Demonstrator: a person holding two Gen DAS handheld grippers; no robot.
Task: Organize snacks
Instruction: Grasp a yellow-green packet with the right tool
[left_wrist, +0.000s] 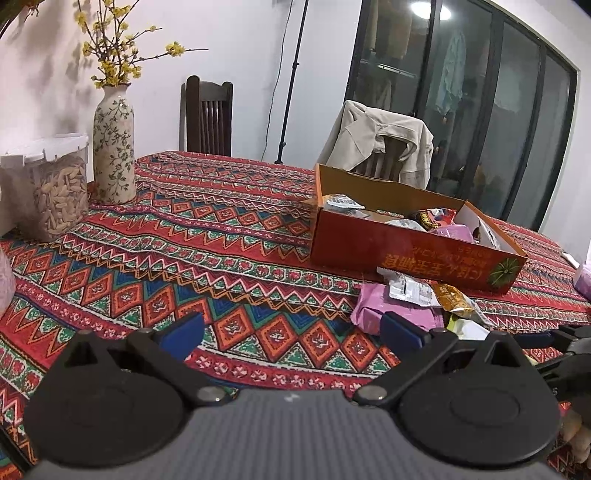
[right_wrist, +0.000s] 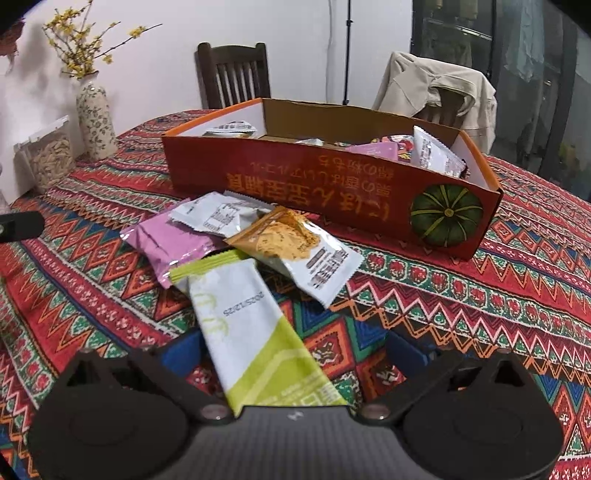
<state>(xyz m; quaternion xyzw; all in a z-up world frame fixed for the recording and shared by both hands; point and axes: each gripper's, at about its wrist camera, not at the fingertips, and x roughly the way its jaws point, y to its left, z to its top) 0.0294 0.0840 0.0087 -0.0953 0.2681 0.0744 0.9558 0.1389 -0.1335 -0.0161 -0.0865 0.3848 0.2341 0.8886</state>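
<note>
Patterned red tablecloth (right_wrist: 461, 295) covers the desk; red cardboard box (right_wrist: 332, 199) sits mid-desk, already holding several snack packets (right_wrist: 436, 153). Task looks partly done. Four packets are left outside, just in front of the box: purple packet (right_wrist: 162, 243), white packet (right_wrist: 218, 218), orange-and-white packet (right_wrist: 295, 251), green-and-white packet (right_wrist: 251, 332). Right hand-held gripper (right_wrist: 291, 350) has jaws spread, the green-and-white packet lying between them, not clamped. Left hand-held gripper (left_wrist: 291, 328) is spread too, empty, hovering beside the pile. Flower vase (left_wrist: 113, 144) and seed jar (left_wrist: 55, 184) stand well apart, not in the way. The box's near wall needs clearing.
</note>
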